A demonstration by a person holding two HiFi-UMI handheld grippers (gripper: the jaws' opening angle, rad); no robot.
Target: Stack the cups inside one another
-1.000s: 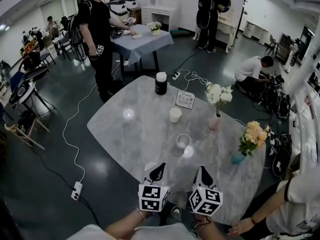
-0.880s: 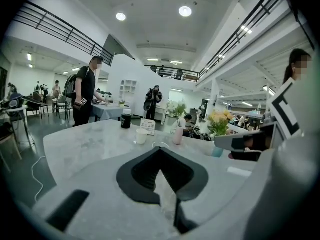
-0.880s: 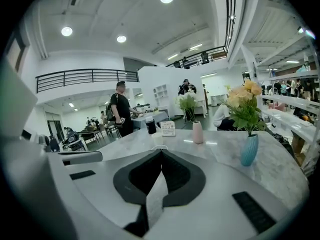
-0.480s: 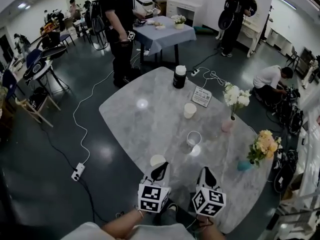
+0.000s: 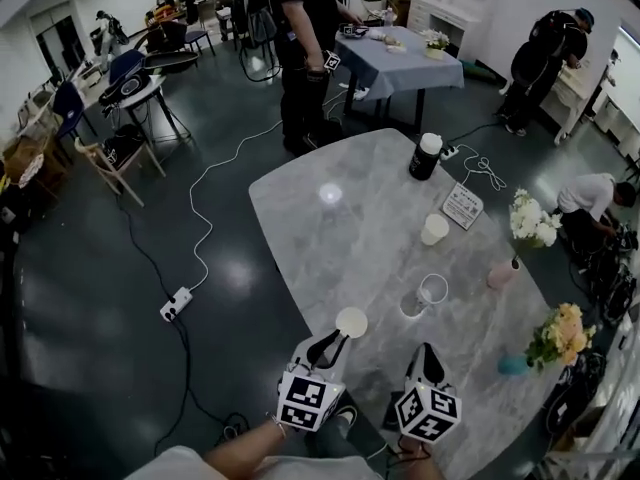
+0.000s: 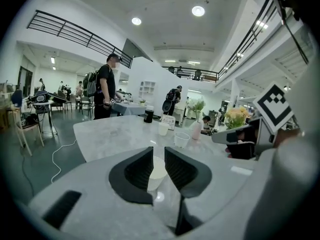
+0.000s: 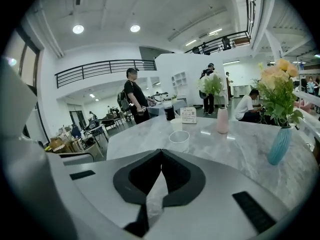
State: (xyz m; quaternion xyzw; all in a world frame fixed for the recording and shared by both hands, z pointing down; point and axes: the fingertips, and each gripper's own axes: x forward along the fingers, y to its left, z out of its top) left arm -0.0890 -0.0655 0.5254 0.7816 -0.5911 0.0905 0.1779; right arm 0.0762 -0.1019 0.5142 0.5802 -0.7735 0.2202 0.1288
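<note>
Three cups well apart on marble table (image 5: 320,248): near white cup (image 5: 351,321), clear cup (image 5: 432,290), far white cup (image 5: 434,229). Left gripper (image 5: 335,341) just opening slightly, nothing pinched, aimed at near white cup, probably to grab it. Right gripper (image 5: 428,349) pressed together, empty.

The person's forearms (image 5: 245,455) reach forward side by side, each hand tilting its gripper gently downward, the left gripper (image 5: 335,343) with jaws that have just been opening to a narrow gap and clamp nothing, the right gripper (image 5: 428,354) with its jaw tips closed together and empty.
</note>
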